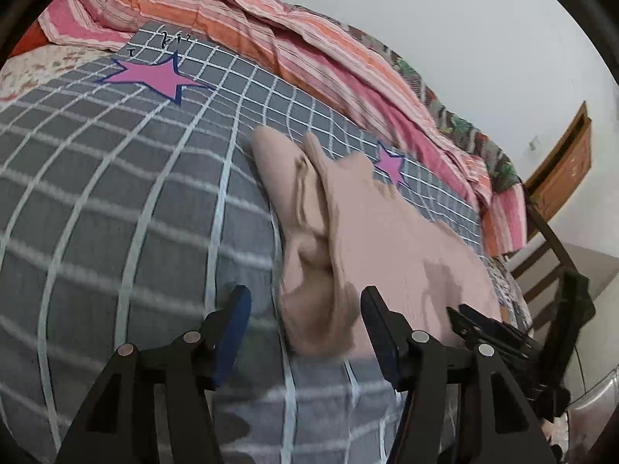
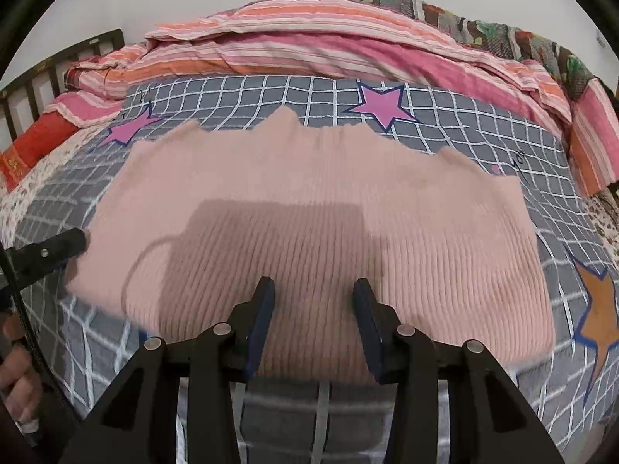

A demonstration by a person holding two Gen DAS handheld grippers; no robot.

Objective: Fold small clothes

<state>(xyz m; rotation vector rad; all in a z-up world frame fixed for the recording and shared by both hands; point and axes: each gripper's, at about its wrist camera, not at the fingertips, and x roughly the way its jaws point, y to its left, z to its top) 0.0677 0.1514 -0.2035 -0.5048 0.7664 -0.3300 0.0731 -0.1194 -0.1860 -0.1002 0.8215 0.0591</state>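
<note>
A pink ribbed knit garment (image 2: pixel 309 201) lies spread flat on the grey checked bedsheet (image 2: pixel 445 112). In the left wrist view its left edge (image 1: pixel 309 239) is bunched into soft folds. My left gripper (image 1: pixel 303 305) stands open at that bunched edge; the fold lies between its fingers and the pads do not press on it. My right gripper (image 2: pixel 313 290) hovers open over the near edge of the garment with nothing pinched. The left gripper's tip (image 2: pixel 58 249) shows at the garment's left side, and the right gripper (image 1: pixel 503 332) shows over the cloth in the left wrist view.
A striped pink and orange quilt (image 2: pixel 329 38) is heaped along the far side of the bed. The sheet carries pink stars (image 2: pixel 383 106) and an orange star (image 2: pixel 601 309). A wooden headboard (image 2: pixel 58 62) stands far left. A hand (image 2: pixel 19 386) holds the left gripper.
</note>
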